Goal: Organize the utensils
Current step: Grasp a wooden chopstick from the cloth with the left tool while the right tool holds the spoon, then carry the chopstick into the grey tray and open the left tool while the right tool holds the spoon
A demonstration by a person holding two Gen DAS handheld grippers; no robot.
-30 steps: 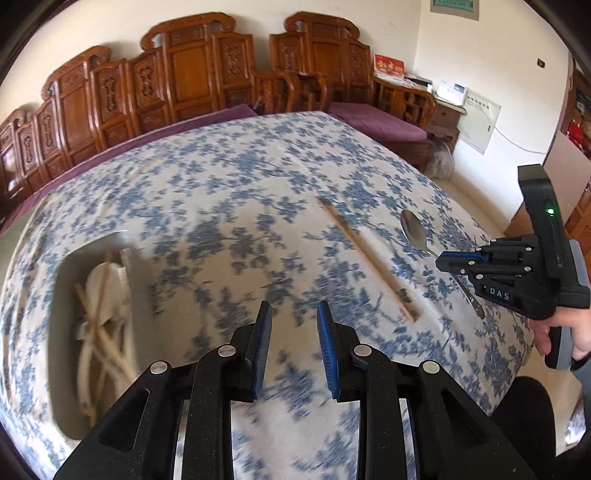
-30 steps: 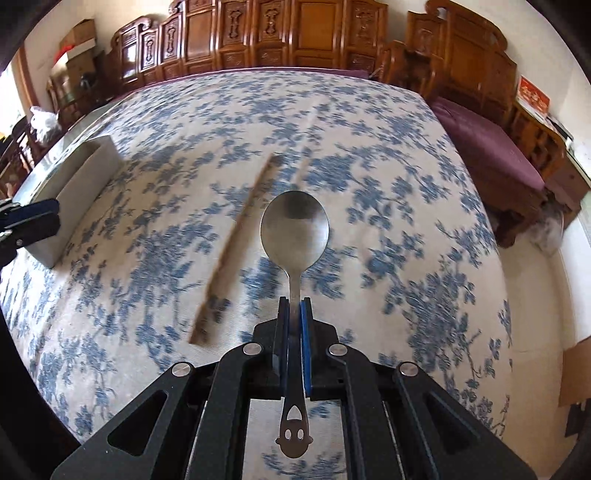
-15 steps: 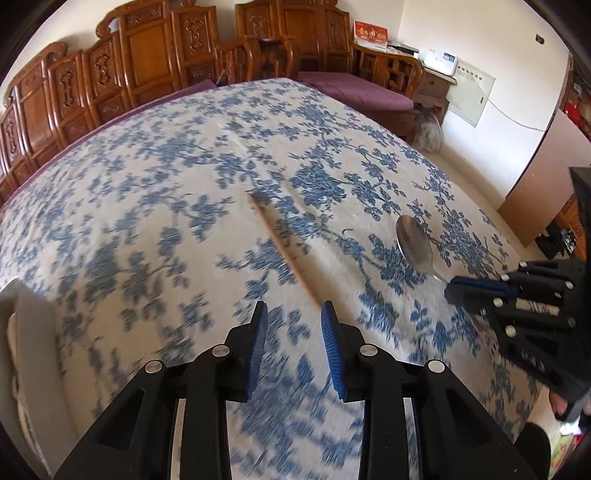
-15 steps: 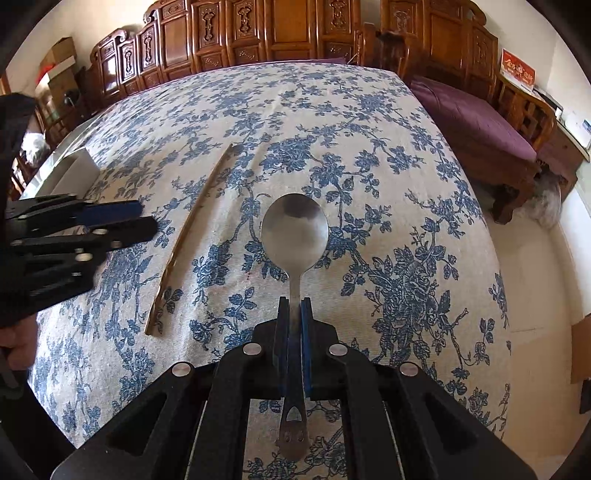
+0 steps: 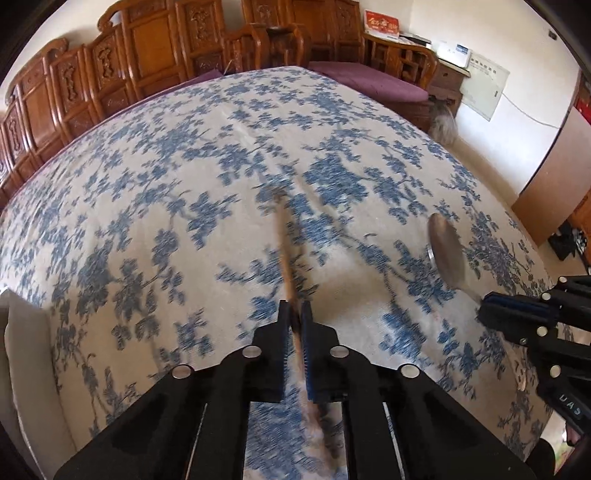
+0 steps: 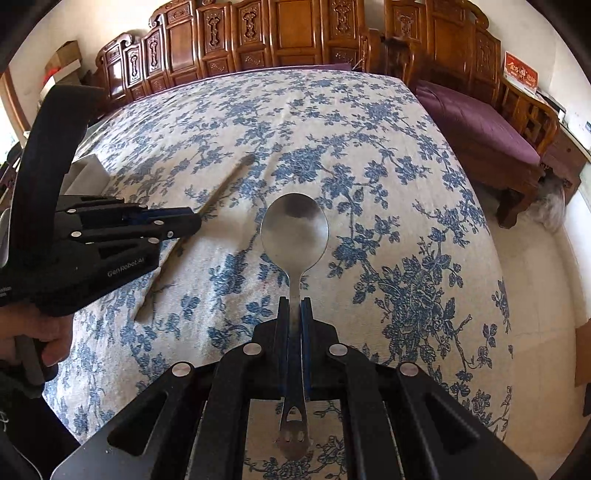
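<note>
A blue-flowered tablecloth (image 6: 369, 155) covers the table; carved wooden chairs (image 6: 295, 33) and a purple-cushioned bench (image 6: 476, 122) stand behind.

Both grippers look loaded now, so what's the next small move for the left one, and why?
Probably lift the left gripper a little before carrying toward the white container. Its fingers are closed on the wooden chopstick, which looks low against the tablecloth, so sliding sideways might snag. The right gripper holds the spoon alongside, apart from it.

Both black claws (image 5: 294, 321) (image 6: 294, 317) have blue pads, silver screws and white lettering.
</note>
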